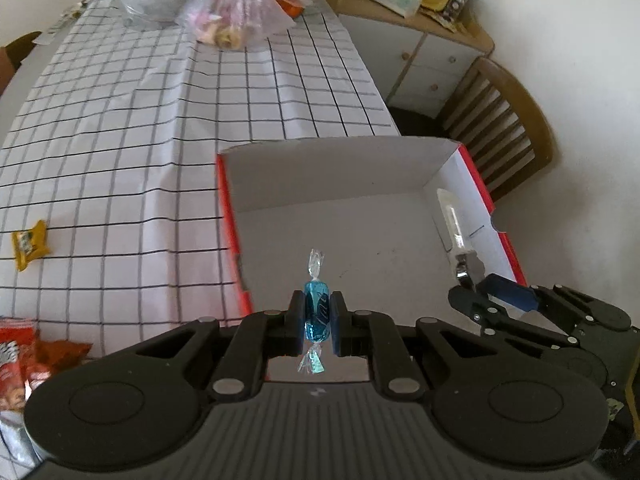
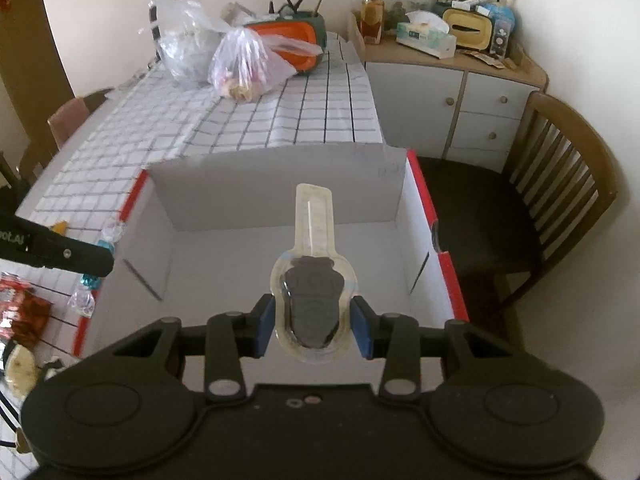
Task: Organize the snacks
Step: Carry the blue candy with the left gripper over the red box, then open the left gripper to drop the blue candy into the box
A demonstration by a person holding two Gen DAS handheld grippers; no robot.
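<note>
My left gripper (image 1: 317, 316) is shut on a blue wrapped candy (image 1: 316, 312) and holds it over the near left part of an open white box with red sides (image 1: 230, 216). My right gripper (image 2: 314, 320) is shut on a clear spoon-shaped pack with a dark snack inside (image 2: 312, 304), held over the same box (image 2: 420, 188). In the left wrist view the right gripper (image 1: 476, 292) and its clear pack (image 1: 452, 220) show at the box's right wall. In the right wrist view the left gripper (image 2: 98, 260) shows at the box's left wall.
The checked tablecloth (image 1: 120, 140) holds a yellow snack packet (image 1: 30, 244), red snack packets (image 1: 24, 356), and plastic bags (image 1: 236, 12) at the far end. A wooden chair (image 2: 560, 184) and a white cabinet (image 2: 480, 108) stand to the right of the table.
</note>
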